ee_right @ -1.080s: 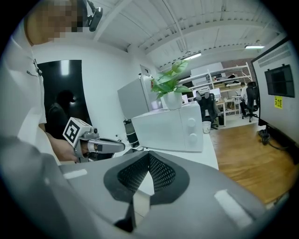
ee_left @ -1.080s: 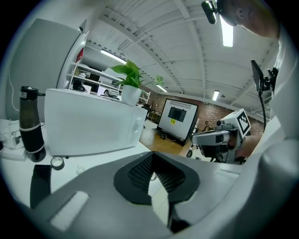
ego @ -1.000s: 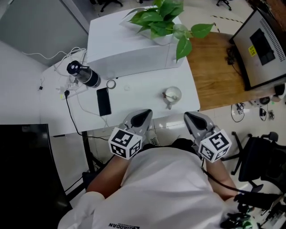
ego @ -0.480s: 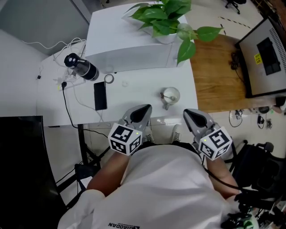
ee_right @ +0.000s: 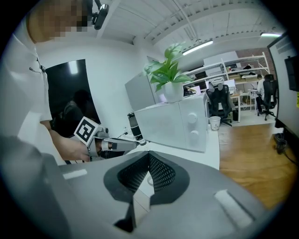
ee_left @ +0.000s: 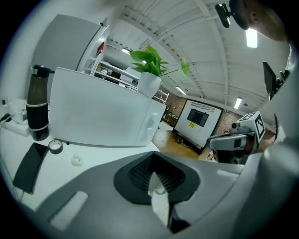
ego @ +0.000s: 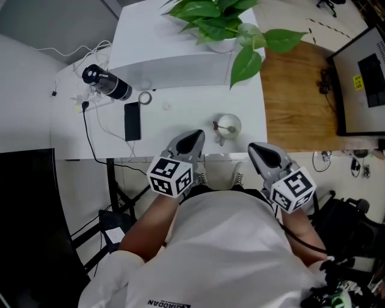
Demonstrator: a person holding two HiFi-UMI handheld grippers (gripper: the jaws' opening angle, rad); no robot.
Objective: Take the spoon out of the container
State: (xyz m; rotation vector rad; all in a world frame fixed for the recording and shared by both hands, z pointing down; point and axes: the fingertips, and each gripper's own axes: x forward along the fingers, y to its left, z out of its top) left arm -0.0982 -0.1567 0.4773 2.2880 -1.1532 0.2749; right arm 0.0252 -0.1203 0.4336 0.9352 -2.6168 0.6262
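A small round white container (ego: 229, 126) stands near the front edge of the white table (ego: 180, 129), and a spoon (ego: 220, 132) leans out of it toward the front left. My left gripper (ego: 192, 140) hovers at the table's front edge, just left of the container, jaws shut and empty. The right gripper (ego: 263, 154) is held off the table's front right corner, also shut with nothing in it. In the left gripper view the shut jaws (ee_left: 156, 173) hide the container. The right gripper view shows its shut jaws (ee_right: 148, 170) and the left gripper (ee_right: 112, 145) beyond.
A white microwave-like box (ego: 174, 57) with a potted plant (ego: 219, 18) on top fills the back of the table. A black bottle (ego: 106, 83), cables, a tape roll (ego: 144, 97) and a black phone (ego: 132, 121) lie at the left. A monitor (ego: 364, 72) stands at the right.
The head view has drifted, so the table sits a little higher in the picture. Both grippers stay shut near the front edge, hardly moved relative to the container.
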